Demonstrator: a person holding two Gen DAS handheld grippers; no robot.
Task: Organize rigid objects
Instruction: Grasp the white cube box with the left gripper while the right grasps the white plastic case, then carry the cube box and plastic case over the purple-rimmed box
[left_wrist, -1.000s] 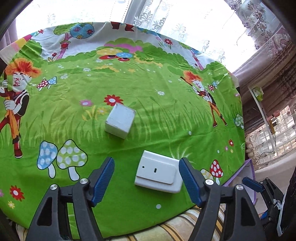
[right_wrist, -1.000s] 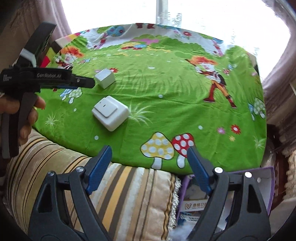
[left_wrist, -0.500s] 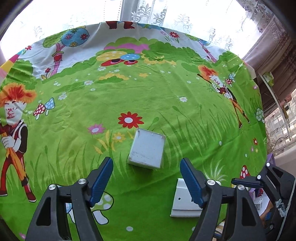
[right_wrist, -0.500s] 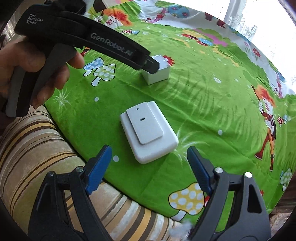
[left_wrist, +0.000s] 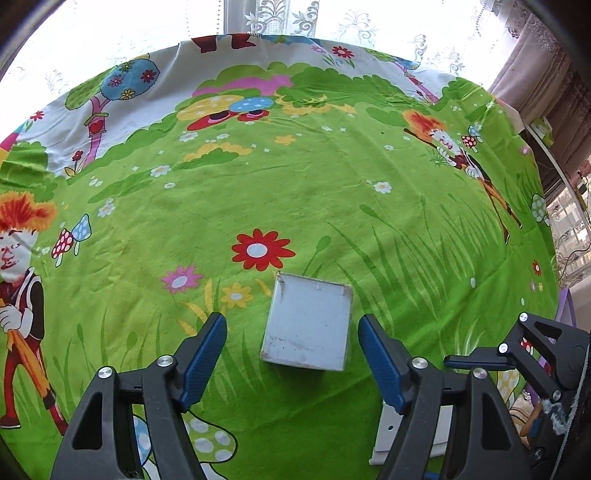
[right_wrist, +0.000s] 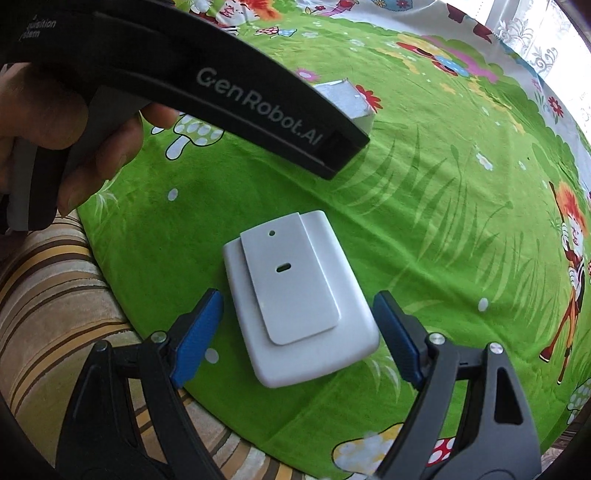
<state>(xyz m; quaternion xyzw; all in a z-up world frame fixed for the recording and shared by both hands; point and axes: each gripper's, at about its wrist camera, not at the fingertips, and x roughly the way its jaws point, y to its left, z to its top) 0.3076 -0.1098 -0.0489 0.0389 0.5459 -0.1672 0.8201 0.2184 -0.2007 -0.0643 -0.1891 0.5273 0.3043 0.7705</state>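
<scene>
Left fingers (left_wrist: 291, 354): parted wider than the box and clear of it on both sides; they have just been narrowing, box between them, pads not touching.
Right fingers (right_wrist: 297, 334): spread wide astride the switch, no contact.
Box (left_wrist: 308, 326): small white cube on the table, just ahead of the left pads. Looks light, stiff card, scuffed; flat side faces suit a squeeze across the middle.
Switch (right_wrist: 299, 306): white plastic slab with raised plate, near the cloth's edge. Likely hard, smooth, slippery; take the long sides low.
Cloth (left_wrist: 369, 206): green cartoon print, soft, may ruck.
</scene>
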